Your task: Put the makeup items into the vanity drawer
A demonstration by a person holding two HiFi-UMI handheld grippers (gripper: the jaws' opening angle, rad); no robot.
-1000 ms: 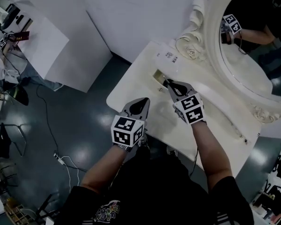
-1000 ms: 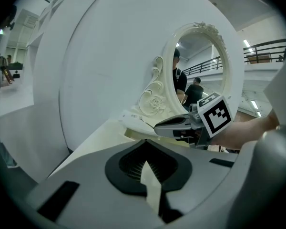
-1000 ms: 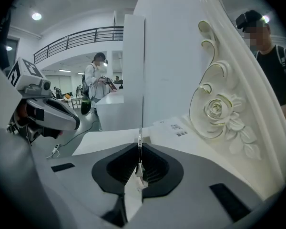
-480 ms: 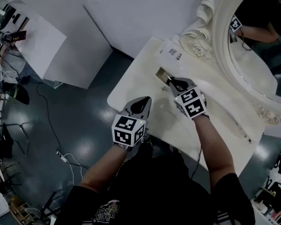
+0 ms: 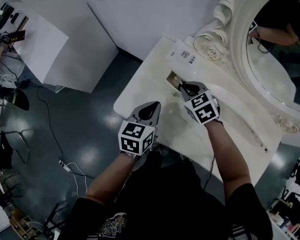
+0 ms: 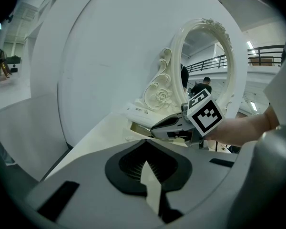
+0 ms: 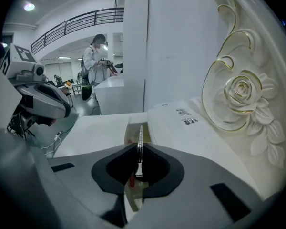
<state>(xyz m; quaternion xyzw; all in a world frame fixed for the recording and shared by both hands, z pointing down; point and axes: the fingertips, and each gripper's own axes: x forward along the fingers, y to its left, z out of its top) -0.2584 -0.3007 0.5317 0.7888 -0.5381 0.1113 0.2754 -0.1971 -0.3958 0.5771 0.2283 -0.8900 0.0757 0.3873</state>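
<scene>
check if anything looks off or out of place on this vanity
Nothing stands out. The vanity top shows no spill or damage; the right gripper pinches a slim makeup stick at the opening in the top, and the left gripper is shut and empty.

An oval mirror [image 5: 270, 44] in a carved cream frame fills the upper right of the head view, a rose carving [image 5: 210, 52] at its lower left edge. Just beside the rose a printed label [image 5: 185, 55] lies flat on the table [image 5: 140, 86]. A white partition block [image 5: 55, 49] stands at upper left on the dark glossy floor [image 5: 65, 129], where a power strip [image 5: 65, 167] and its cable lie. A person [image 7: 93, 61] stands far off under a balcony railing [image 7: 76, 25].
</scene>
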